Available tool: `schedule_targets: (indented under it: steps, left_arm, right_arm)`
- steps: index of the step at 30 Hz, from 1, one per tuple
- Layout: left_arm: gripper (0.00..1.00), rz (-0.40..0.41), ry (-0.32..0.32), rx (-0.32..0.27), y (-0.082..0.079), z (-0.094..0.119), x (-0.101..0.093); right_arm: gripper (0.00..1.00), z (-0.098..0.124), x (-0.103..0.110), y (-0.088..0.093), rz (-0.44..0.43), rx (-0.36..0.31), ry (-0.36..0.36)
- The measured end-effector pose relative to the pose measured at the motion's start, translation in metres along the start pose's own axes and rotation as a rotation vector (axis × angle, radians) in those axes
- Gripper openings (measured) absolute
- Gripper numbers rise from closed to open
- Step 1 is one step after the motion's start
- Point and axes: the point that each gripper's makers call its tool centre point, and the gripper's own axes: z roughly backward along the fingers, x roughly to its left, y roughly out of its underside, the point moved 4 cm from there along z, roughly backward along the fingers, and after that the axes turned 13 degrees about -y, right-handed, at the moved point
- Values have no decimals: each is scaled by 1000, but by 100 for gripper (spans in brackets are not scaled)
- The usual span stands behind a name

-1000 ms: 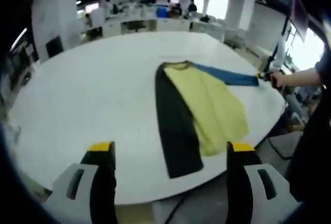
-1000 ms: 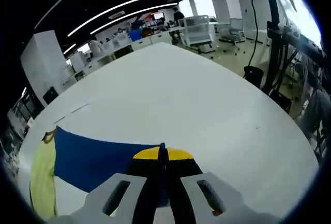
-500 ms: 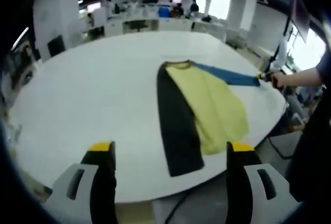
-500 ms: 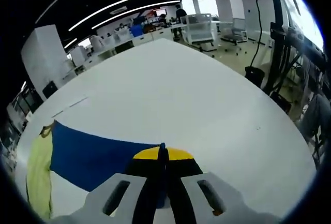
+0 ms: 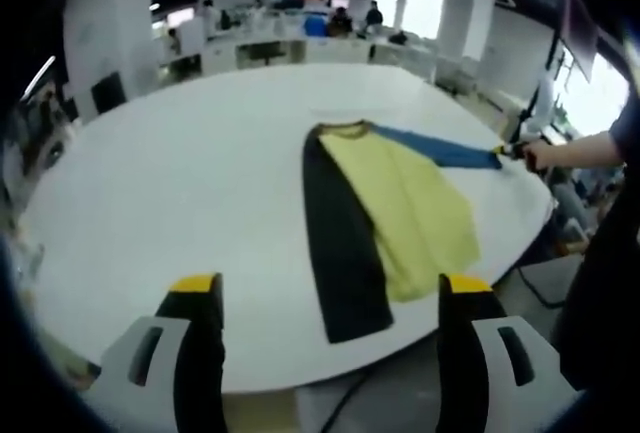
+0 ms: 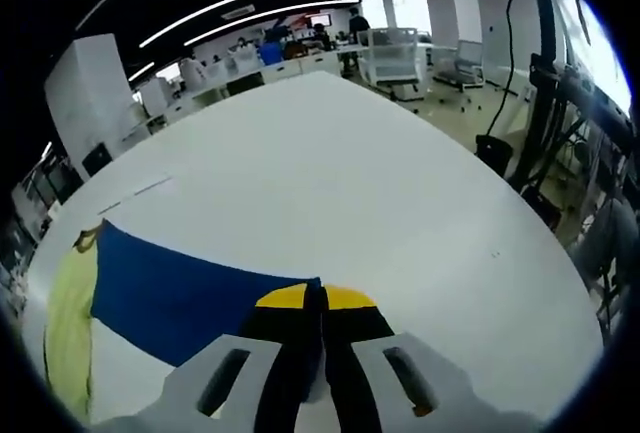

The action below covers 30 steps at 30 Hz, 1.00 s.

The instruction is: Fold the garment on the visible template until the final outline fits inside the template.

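Note:
A garment lies on the round white table (image 5: 180, 163): a yellow body (image 5: 410, 203), a black sleeve (image 5: 340, 243) folded along its left side, and a blue sleeve (image 5: 440, 150) stretched out to the right. My left gripper (image 5: 320, 288) is open, held back off the near table edge, well short of the garment. My right gripper (image 6: 315, 298) is shut on the cuff of the blue sleeve (image 6: 190, 288), which runs left to the yellow body (image 6: 65, 328). In the left gripper view the right gripper (image 5: 512, 150) shows at the sleeve's end, held by a hand.
The table edge (image 5: 470, 273) runs close to the garment's hem. A person's arm and dark clothing (image 5: 600, 253) stand at the right. Desks, pillars and people fill the office behind (image 5: 300, 33). Chairs and a metal cart (image 6: 400, 53) stand beyond the table.
The right gripper view has shifted slightly, with the blue sleeve sitting a bit lower and more to the left. The left gripper has stayed in place.

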Motion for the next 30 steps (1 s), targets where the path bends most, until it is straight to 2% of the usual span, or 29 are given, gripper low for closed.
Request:
schedule_targets:
  steps: [2,8,11,14,16,17,25,30]
  left_arm:
    - [85,-2,-2,-4,-1,2,0]
    - [85,-13,9,-16,-4,7,-4]
    - [85,-17,14,-23,-5,9,-5]
    - [85,-17,24,-34,-5,11,-7]
    - [85,-23,33,-38,-5,12,-9]
    - [85,-26,38,-40,-5,12,-10]
    - [85,-38,81,-78,-11,14,-17]
    - [85,-46,104,-89,-10,16,-19]
  right_arm:
    - [2,5,3,-1,-1,-8,8]
    - [5,16,0,-6,-12,-27,19]
    - [6,23,2,-9,69,-28,21]
    - [7,37,20,-9,183,0,-16]
    - [9,44,29,-7,175,-6,-18]
    - [12,42,27,-6,166,-13,-29]
    - [20,66,56,-5,132,-84,-108]
    - [40,78,74,-8,99,-118,-158]
